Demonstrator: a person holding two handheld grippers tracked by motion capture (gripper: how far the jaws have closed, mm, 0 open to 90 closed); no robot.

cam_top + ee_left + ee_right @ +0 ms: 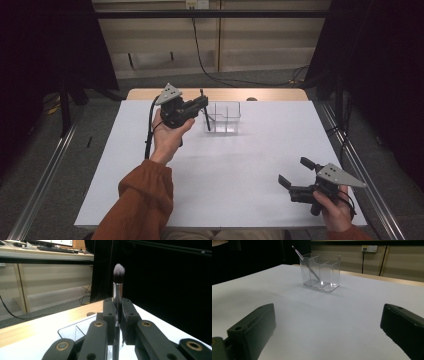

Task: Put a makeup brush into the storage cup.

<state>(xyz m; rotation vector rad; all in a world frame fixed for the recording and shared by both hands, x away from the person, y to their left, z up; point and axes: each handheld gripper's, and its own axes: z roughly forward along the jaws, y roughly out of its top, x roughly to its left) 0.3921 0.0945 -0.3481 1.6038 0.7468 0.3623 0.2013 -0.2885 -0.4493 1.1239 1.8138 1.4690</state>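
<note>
Looking down from the high view, the left tongs (201, 101) sit at about eleven o'clock on the white table (240, 175), clenched on a makeup brush (205, 114) whose dark handle runs almost upright, its lower end just at the left wall of the clear organizer (224, 117); the right tongs (294, 172) rest well apart at four o'clock, released. From the left gripper view, the brush (118, 290) stands at twelve o'clock between the closed jaws, bristles up, with the organizer (75, 330) below at seven o'clock. From the right gripper view, the brush (308, 265) leans toward eleven o'clock inside the organizer's (322, 271) left compartment, so I judge the left hand places it.
</note>
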